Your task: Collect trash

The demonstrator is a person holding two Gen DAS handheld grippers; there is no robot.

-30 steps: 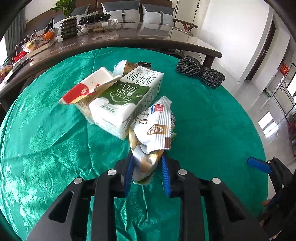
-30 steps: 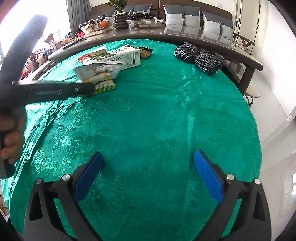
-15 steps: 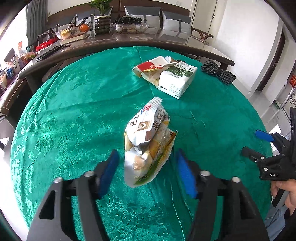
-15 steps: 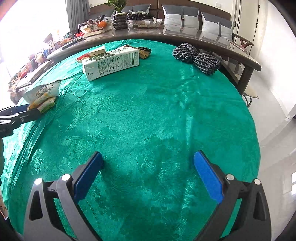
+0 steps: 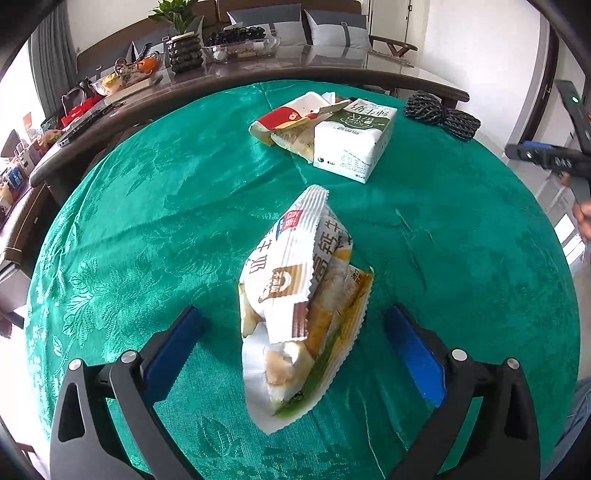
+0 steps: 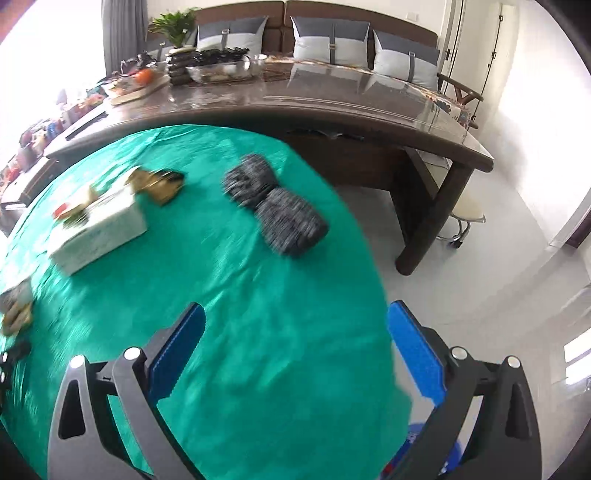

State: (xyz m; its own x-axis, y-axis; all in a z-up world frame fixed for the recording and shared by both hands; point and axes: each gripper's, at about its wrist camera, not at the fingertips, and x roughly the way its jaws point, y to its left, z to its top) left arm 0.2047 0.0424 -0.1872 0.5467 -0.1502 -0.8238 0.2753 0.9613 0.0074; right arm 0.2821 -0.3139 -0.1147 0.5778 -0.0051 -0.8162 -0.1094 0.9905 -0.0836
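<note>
A round table covered in a shiny green patterned tablecloth (image 5: 147, 206) fills the scene. The left gripper (image 5: 291, 347), black with blue finger pads, has its jaws opening and already spread wide. Between them sits a crumpled bundle of white and yellow snack wrappers (image 5: 295, 302), resting on the cloth near the table's near edge. Neither pad (image 5: 173, 343) touches the bundle; green cloth shows on both sides of it.

Toward the far edge of the table lies a white and green milk carton (image 5: 354, 144) on its side. A torn red and white paper packet (image 5: 291, 116) lies against the carton's left side, with its tip over the carton's top corner. Close to the far right edge rests a coil of dark speckled rope (image 5: 439, 112).

The right gripper (image 6: 295, 350), also black with blue pads, is spread wide and holds nothing. It hangs over the right edge of the table, one pad above the cloth and the other above pale floor. Its view is blurred. From the left camera it appears at the far right, with part of a hand (image 5: 583, 218) gripping it.

Behind the round table stands a long dark wooden table (image 6: 332, 107) crowded with bowls and a potted plant (image 5: 177, 33).
</note>
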